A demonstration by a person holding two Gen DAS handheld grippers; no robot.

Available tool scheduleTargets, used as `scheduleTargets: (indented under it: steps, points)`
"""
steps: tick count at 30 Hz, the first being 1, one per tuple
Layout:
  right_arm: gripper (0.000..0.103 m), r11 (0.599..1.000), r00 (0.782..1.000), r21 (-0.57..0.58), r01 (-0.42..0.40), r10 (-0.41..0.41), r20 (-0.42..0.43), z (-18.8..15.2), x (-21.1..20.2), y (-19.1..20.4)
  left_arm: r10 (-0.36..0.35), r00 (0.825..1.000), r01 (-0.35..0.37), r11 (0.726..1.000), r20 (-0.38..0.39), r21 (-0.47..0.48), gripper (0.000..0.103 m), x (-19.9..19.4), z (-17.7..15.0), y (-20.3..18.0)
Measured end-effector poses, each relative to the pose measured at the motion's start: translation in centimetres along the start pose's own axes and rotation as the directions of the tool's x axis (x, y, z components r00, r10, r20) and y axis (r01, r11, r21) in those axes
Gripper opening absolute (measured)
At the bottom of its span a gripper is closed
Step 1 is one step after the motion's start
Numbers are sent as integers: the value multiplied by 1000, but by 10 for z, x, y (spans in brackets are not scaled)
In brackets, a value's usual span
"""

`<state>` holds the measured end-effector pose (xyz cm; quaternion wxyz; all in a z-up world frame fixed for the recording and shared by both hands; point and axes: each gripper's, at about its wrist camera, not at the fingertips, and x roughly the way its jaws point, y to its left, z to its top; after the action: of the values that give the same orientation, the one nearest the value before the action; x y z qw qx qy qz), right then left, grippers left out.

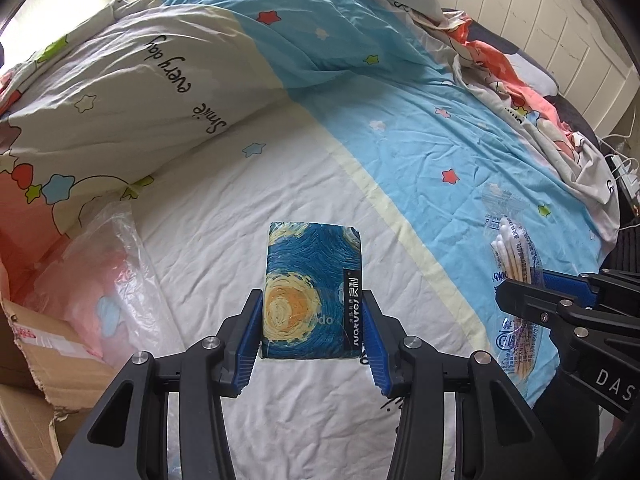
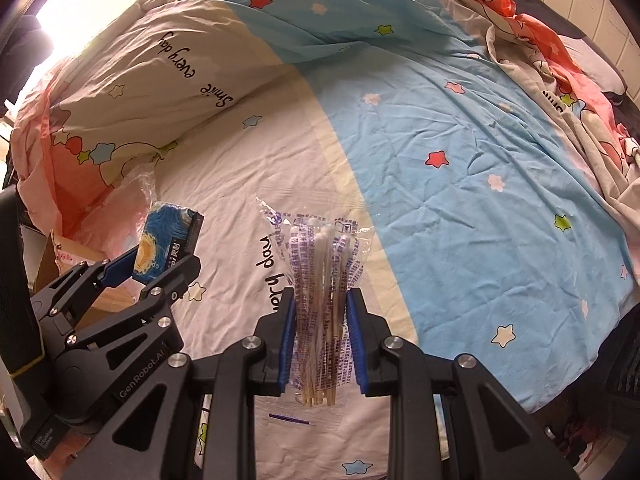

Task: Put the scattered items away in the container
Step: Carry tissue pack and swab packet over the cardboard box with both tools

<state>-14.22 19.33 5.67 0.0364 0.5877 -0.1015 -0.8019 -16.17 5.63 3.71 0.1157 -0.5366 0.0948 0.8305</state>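
Observation:
A tissue pack [image 1: 310,288] printed with a blue and yellow swirl painting hangs above the bed, and my left gripper [image 1: 312,300] is shut on its sides. The right wrist view shows the same tissue pack [image 2: 170,240] in the left gripper [image 2: 160,258] at the left. My right gripper [image 2: 320,300] is shut on a clear bag of cotton swabs [image 2: 320,276], held upright over the sheet. In the left wrist view that bag of swabs [image 1: 516,276] sits at the right, in the right gripper [image 1: 532,292]. A cardboard box [image 1: 36,364] stands at the lower left beside the bed.
A star-patterned sheet [image 1: 420,152] covers the bed. A folded quilt [image 1: 120,92] lies at the back left. A crumpled blanket [image 1: 520,92] lies along the right side. A clear plastic bag with pink cloth [image 1: 96,280] rests near the cardboard box [image 2: 76,264].

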Motion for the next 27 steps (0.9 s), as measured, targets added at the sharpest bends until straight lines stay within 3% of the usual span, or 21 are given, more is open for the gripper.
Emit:
scheduleTargets:
  steps: [9, 18, 27]
  points:
    - [23, 998, 999, -56, 9, -7, 34, -16, -33, 34, 8, 999, -8, 1000, 43, -3, 47, -48, -22, 12]
    - [23, 993, 998, -120, 16, -8, 64, -21, -57, 72, 36, 996, -31, 998, 80, -62, 47, -88, -31, 51]
    - [23, 968, 997, -251, -21, 40, 69, -28, -63, 136, 66, 995, -57, 993, 78, -107, 47, -110, -46, 98]
